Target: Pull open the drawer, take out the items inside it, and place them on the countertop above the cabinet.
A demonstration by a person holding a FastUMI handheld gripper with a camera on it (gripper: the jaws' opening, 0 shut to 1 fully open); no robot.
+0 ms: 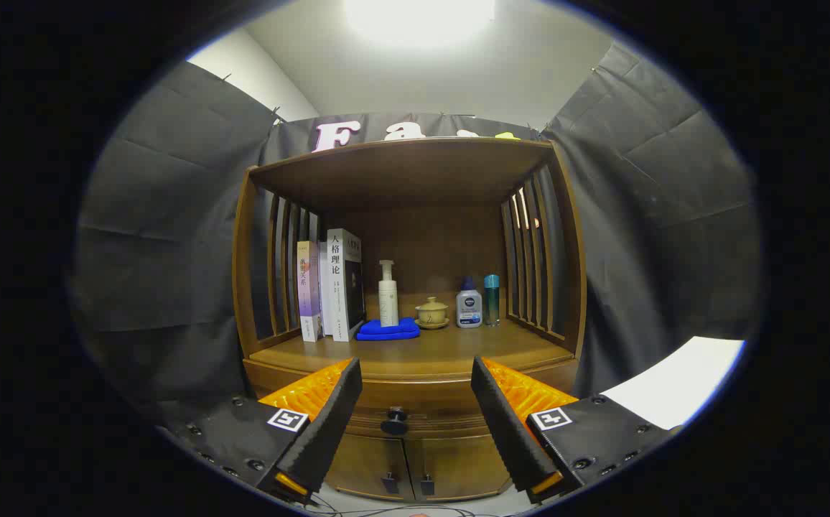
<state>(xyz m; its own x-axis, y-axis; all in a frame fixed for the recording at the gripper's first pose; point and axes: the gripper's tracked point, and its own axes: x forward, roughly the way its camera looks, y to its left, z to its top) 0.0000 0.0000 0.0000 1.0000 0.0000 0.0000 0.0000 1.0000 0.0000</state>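
Gripper view: gripper (415, 402) spread wide, drawer (415, 413) closed, contents hidden.

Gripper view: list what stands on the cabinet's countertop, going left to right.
Upright books → white pump bottle standing on a folded blue cloth → small lidded teacup on its saucer → white bottle with a blue cap → slim teal bottle. The gripper is open, its fingers flanking the drawer knob.
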